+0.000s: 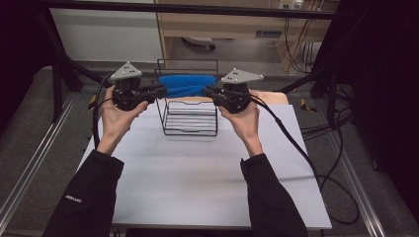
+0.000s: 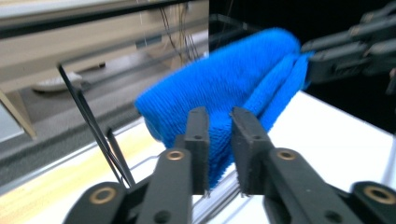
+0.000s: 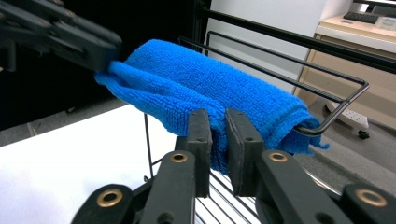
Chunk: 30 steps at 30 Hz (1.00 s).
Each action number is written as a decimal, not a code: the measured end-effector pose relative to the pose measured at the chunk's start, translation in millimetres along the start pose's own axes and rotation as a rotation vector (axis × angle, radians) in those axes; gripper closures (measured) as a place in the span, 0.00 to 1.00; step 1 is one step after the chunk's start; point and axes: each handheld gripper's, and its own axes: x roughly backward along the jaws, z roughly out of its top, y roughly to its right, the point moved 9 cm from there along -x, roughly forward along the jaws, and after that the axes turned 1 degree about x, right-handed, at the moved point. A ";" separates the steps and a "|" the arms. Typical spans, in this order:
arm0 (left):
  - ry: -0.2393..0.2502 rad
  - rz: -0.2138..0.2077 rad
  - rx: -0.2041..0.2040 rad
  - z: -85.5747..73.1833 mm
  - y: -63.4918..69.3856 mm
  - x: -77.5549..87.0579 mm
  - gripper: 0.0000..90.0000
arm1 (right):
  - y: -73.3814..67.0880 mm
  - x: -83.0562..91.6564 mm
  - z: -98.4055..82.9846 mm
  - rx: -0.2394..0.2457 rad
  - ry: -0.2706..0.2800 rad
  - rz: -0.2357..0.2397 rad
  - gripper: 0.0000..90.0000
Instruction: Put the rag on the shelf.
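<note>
A blue terry cloth point(image 1: 188, 84) lies folded over the top rail of a black wire rack point(image 1: 190, 121) at the table's far middle. My left gripper point(image 1: 160, 90) reaches in from the left and holds the cloth's left end. In the left gripper view the cloth point(image 2: 233, 70) fills the narrow gap between the jaws of my left gripper point(image 2: 219, 116). My right gripper point(image 1: 207, 91) comes in from the right. In the right gripper view my right gripper point(image 3: 218, 116) has its jaws pinched on the hanging edge of the cloth point(image 3: 201, 74).
The rack's rail point(image 3: 336, 112) bends round at the cloth's end. The white table point(image 1: 197, 173) spreads in front of the rack. Cables trail off to the right, and a wooden desk stands behind the table.
</note>
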 end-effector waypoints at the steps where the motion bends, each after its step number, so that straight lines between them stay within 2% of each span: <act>1: -0.015 -0.002 0.001 -3.0 0.5 -3.1 0.89 | -0.4 -0.1 -0.5 0.008 -0.001 -0.001 0.88; 4: -0.053 0.000 -0.004 -10.1 0.9 -10.1 0.96 | -2.0 -0.5 -2.1 0.019 -0.011 0.002 0.85; 8: -0.060 0.006 -0.004 -12.9 -0.1 -14.2 0.98 | -3.0 0.2 -3.2 0.028 -0.020 0.005 0.80; 12: -0.067 0.013 -0.008 -15.4 -1.3 -16.4 0.99 | -4.1 3.1 -0.3 0.009 -0.002 0.010 0.71; 14: -0.069 0.013 -0.013 -17.3 -1.1 -18.0 0.99 | -5.6 4.2 1.7 -0.005 0.012 0.021 0.70; 15: -0.070 0.014 -0.018 -18.4 -1.3 -18.6 0.99 | -6.5 4.3 2.1 -0.015 0.015 0.028 0.71; 18: -0.068 0.021 -0.020 -21.0 -1.5 -21.6 0.99 | -8.7 2.3 -2.2 -0.039 -0.014 0.047 0.85; 21: -0.063 0.017 -0.013 -22.9 -2.3 -23.6 0.98 | -6.0 -3.0 -11.9 -0.048 -0.058 0.031 0.95; 25: -0.072 0.021 -0.018 -26.0 -3.3 -25.5 0.96 | 1.8 -8.2 -24.2 -0.076 -0.073 0.009 0.96; 30: -0.070 0.017 0.001 -30.1 -2.5 -24.9 0.82 | 5.4 -5.5 -29.9 -0.097 -0.055 0.006 0.89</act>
